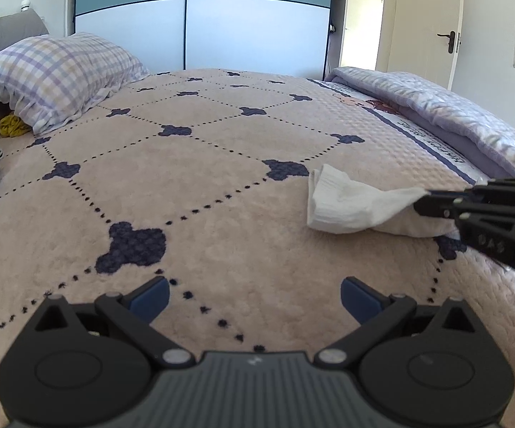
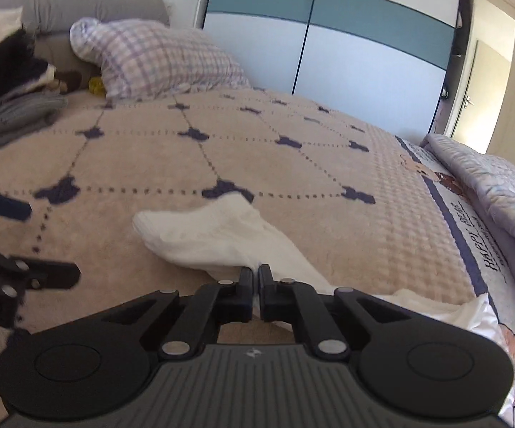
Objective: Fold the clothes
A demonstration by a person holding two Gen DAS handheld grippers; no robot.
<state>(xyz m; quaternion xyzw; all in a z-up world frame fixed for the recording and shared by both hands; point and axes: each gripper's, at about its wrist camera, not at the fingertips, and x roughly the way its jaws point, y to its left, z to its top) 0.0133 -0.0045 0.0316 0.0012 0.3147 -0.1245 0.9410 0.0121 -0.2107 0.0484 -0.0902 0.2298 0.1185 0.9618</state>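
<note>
While right gripper pinches one white sock, left gripper gapes

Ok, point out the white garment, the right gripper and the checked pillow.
white garment (image 2: 221, 235): right wrist view, on its crumpled middle.
right gripper (image 2: 255, 271): right wrist view, between fingertips pinching the cloth.
checked pillow (image 1: 54, 71): left wrist view, on its top face.

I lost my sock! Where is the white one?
The white ribbed sock lies on the beige quilted bedspread, right side, pinched by the right gripper, near the folded lilac blanket.

white garment partly behind jaws
</note>
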